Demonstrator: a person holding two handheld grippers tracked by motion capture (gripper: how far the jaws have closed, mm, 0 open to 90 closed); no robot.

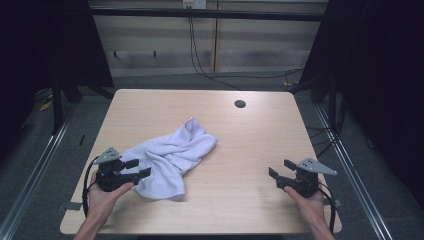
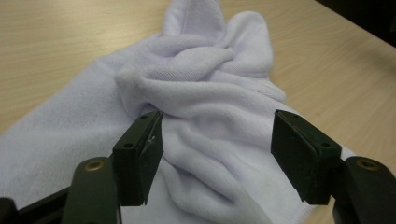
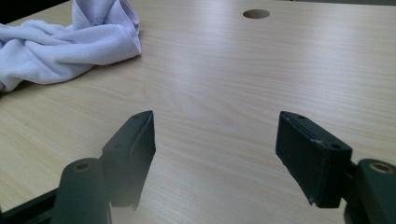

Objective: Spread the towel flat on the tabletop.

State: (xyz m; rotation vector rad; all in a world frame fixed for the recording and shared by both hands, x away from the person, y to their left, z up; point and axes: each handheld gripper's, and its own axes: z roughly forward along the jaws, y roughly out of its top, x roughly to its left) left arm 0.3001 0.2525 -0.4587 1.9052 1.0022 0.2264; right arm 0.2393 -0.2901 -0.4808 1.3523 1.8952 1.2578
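Note:
A crumpled white towel (image 1: 170,157) lies left of centre on the light wooden table (image 1: 240,145). My left gripper (image 1: 139,168) is open at the towel's near left edge, held by a hand at the table's front left. In the left gripper view the towel's (image 2: 205,93) bunched folds lie between and beyond the spread jaws, and the gripper (image 2: 217,140) holds nothing. My right gripper (image 1: 280,169) is open over bare wood at the front right, well apart from the towel. In the right gripper view the gripper (image 3: 215,140) faces the tabletop, with the towel (image 3: 65,42) at the upper left.
A round cable hole (image 1: 240,104) sits near the table's far edge, and the hole (image 3: 256,13) also appears in the right gripper view. Black cables (image 1: 200,60) hang behind the table. Metal rails (image 1: 350,165) run along the floor on both sides.

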